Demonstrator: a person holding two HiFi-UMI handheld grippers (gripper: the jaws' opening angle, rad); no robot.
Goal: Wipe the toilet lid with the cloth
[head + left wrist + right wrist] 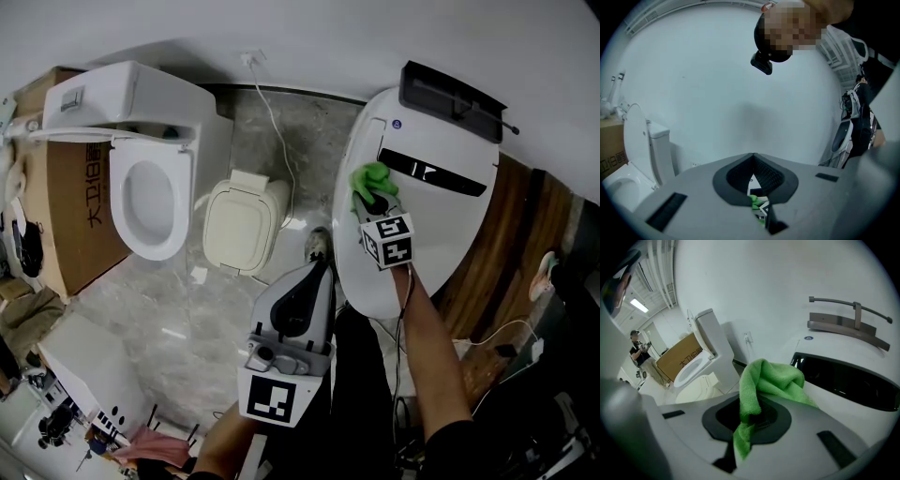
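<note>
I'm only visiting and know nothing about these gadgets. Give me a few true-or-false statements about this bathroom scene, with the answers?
1. The right gripper is shut on a green cloth. True.
2. The left gripper also grips a cloth. False: its jaws are together, with nothing between them.
3. The cloth is over the large white toilet lid. True.
4. The other toilet, beside the cardboard box, is closed. False: its lid is up.

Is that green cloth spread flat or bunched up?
Bunched up: the green cloth bulges in folds from the shut right gripper, over the toilet lid.
</note>
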